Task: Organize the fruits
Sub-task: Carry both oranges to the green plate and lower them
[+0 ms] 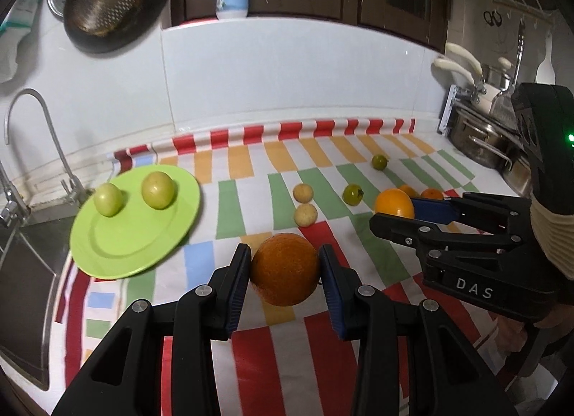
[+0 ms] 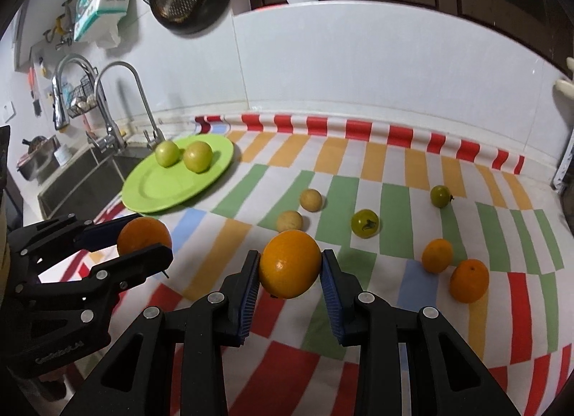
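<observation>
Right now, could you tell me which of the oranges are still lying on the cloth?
The two small oranges at the right, side by side; the other two are each gripped in tongs.

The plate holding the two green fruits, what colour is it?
The plate is plain bright lime green, clearest in the right wrist view.

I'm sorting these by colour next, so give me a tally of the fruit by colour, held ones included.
Orange: 4, one in the left claw, one in the right claw, two on the cloth
Light green, on the plate: 2
Dark green: 2
Tan: 2
Total: 10
</observation>
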`<state>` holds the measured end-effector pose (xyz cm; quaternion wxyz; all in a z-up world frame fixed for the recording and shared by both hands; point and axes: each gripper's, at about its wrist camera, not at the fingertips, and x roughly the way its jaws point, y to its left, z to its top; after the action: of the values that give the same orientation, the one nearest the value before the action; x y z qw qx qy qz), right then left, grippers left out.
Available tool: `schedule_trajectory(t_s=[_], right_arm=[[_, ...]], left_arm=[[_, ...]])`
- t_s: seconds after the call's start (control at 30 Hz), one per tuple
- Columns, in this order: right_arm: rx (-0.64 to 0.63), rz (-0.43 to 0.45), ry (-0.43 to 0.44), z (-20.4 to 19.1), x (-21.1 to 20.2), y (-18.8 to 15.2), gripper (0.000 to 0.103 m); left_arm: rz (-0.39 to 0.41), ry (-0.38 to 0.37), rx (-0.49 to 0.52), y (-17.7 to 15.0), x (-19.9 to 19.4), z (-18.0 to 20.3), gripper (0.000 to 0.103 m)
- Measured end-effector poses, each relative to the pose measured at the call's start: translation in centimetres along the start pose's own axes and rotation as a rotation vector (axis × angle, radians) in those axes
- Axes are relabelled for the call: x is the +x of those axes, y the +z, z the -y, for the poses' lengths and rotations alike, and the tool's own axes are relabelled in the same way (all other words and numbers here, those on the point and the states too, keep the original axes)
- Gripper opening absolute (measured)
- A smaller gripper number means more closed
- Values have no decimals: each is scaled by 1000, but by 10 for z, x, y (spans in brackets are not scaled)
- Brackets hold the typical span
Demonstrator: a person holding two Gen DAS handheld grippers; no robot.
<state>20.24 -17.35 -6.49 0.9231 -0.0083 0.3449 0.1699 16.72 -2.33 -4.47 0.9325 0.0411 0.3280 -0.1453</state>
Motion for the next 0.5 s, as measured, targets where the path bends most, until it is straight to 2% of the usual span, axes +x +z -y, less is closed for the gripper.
schedule_trajectory(t_s=[0.5], right_arm=[[-41,104,37,-55,-28,22,35]], left_arm=[[92,119,-18,10,-50,-44,39]])
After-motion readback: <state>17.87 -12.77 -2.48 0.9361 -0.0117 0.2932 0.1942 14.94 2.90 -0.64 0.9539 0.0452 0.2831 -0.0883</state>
